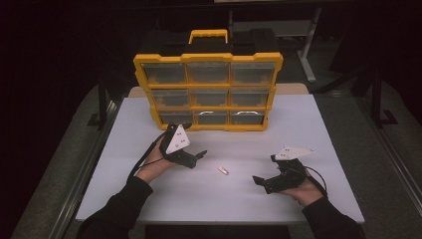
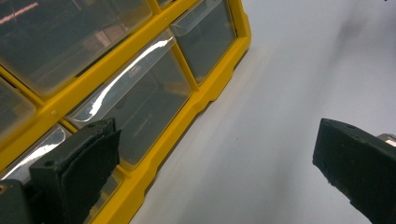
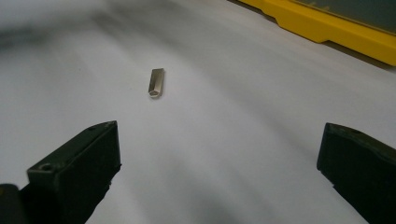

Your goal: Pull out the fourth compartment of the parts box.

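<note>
A small silvery metal piece (image 1: 223,170) (image 3: 157,82) lies flat on the white table (image 1: 308,129), between the two hands. My right gripper (image 1: 263,169) (image 3: 219,140) points left at it from a short way off, jaws wide open and empty. Farther left, my left gripper (image 1: 189,138) (image 2: 217,140) is open and empty too. It faces the bottom row of a yellow organizer (image 1: 207,57) (image 2: 205,88) with clear drawers. Its left jaw stands in front of the lower drawers and its right jaw over bare table.
The organizer stands upright at the table's back middle, handle (image 1: 208,34) on top, all drawers shut. Its yellow base (image 3: 327,28) crosses the right gripper view's top right. Dark floor and metal frames surround the table.
</note>
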{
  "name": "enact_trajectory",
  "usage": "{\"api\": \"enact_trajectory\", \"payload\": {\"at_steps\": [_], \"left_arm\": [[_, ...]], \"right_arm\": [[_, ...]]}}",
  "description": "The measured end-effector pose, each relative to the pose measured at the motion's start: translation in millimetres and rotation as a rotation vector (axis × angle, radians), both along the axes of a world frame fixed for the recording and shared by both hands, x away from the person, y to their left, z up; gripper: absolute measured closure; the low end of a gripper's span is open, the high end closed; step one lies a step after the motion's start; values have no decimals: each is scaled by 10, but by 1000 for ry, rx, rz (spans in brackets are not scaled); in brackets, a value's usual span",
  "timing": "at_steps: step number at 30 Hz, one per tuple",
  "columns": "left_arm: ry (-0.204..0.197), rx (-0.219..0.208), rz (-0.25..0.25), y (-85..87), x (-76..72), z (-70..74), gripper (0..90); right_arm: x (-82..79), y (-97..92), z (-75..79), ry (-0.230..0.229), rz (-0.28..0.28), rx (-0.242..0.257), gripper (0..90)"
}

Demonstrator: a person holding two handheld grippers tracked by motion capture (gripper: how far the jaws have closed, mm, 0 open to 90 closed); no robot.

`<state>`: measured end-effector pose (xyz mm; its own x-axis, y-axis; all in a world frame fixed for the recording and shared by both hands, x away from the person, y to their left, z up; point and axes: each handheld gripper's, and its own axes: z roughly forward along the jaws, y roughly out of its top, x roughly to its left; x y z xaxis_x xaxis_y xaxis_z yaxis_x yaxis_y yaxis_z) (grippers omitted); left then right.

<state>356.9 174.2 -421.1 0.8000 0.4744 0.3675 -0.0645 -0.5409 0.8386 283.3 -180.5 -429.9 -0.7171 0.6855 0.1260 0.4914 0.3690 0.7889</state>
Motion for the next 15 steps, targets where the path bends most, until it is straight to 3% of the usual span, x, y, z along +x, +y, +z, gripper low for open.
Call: {"api": "enact_trajectory", "payload": {"at_steps": [15], "left_arm": [[-57, 48, 3, -41, -56, -33, 3]], "right_arm": [[-4, 1, 3, -2, -1, -1, 0]]}}
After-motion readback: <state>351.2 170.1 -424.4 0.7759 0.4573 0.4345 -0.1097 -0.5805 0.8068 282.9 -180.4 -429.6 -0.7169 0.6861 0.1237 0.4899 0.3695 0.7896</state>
